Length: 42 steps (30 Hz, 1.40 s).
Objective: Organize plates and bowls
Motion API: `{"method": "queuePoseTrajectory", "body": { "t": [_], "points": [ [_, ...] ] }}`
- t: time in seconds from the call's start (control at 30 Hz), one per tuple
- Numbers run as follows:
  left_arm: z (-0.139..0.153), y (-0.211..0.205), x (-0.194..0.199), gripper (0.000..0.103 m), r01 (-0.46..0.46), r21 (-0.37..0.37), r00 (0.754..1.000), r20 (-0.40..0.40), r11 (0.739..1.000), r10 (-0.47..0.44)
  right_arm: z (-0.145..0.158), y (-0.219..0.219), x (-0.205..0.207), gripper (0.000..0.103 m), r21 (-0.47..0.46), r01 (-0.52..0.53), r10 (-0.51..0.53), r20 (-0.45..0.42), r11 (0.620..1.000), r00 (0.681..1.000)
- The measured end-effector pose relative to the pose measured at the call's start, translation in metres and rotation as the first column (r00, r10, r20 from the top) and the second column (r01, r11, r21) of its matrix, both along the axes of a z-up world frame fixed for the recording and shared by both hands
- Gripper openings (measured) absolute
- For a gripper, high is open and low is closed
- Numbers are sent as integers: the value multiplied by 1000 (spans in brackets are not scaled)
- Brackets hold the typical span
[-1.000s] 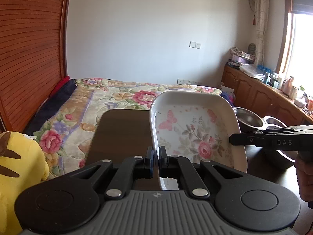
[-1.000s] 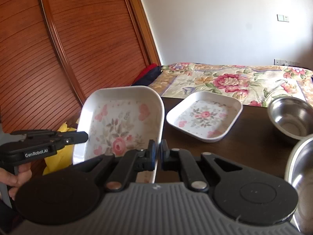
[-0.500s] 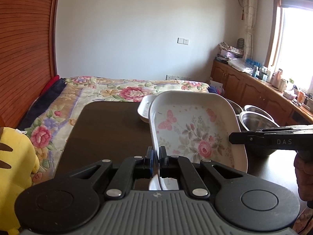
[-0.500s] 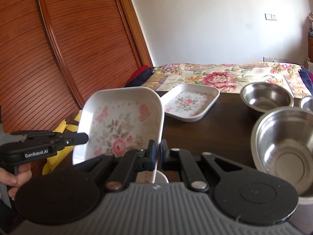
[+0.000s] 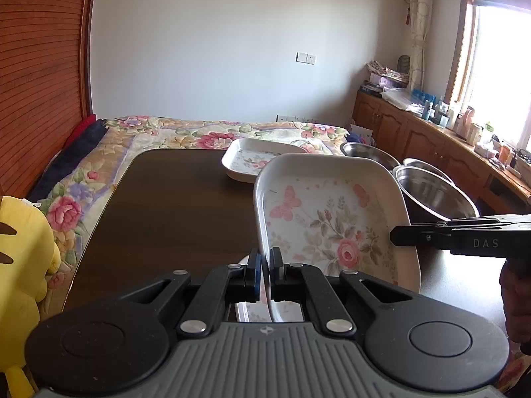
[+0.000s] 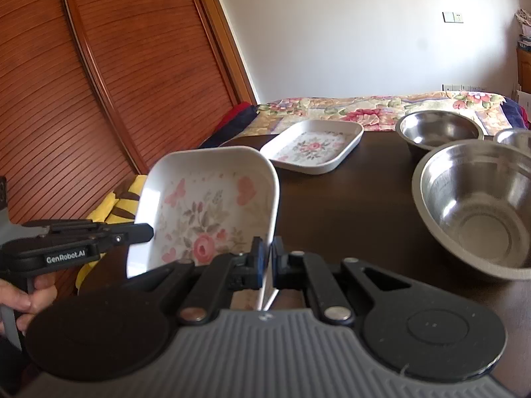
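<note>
A white rectangular plate with a rose and butterfly print (image 5: 332, 225) is held tilted above the dark table (image 5: 172, 205). My left gripper (image 5: 264, 265) is shut on its left rim. My right gripper (image 6: 269, 258) is shut on the opposite rim of the same plate (image 6: 212, 212). Each gripper shows in the other's view, reaching in from the side: the right gripper (image 5: 395, 236) and the left gripper (image 6: 149, 232). A second matching plate (image 5: 259, 162) (image 6: 315, 147) lies flat on the table farther back.
Three steel bowls stand on the table's right: a large one (image 6: 478, 205), a medium one (image 6: 438, 131) and a small one (image 6: 514, 139). A yellow plush toy (image 5: 20, 248) sits off the table's left edge. A floral bed (image 5: 159, 132) lies beyond.
Both grippers have carried the plate forward and to the right over the table. The second plate and the bowls have come into fuller view. Both grips are unchanged.
</note>
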<state>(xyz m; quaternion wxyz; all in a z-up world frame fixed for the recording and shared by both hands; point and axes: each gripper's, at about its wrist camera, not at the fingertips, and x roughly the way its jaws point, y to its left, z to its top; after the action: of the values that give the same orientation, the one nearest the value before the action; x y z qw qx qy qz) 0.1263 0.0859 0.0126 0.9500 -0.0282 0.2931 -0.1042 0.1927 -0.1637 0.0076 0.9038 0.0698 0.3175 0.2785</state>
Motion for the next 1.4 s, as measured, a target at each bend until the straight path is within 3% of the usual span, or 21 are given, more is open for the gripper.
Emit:
{"method": "queuePoseTrajectory", "body": {
  "t": [0.77, 1.13, 1.4],
  "points": [
    [-22, 6, 1, 5, -25, -2, 997, -67, 1000, 25, -22, 9, -10, 9, -20, -3, 2, -55, 1000, 999],
    [-30, 7, 6, 7, -43, 2, 995, -92, 999, 43, -20, 17, -21, 14, -106, -16, 16, 4, 994, 1000],
    [-27, 9, 5, 7, -48, 8, 996, -77, 999, 48, -14, 13, -22, 15, -117, -13, 17, 33, 993, 999]
  ]
}}
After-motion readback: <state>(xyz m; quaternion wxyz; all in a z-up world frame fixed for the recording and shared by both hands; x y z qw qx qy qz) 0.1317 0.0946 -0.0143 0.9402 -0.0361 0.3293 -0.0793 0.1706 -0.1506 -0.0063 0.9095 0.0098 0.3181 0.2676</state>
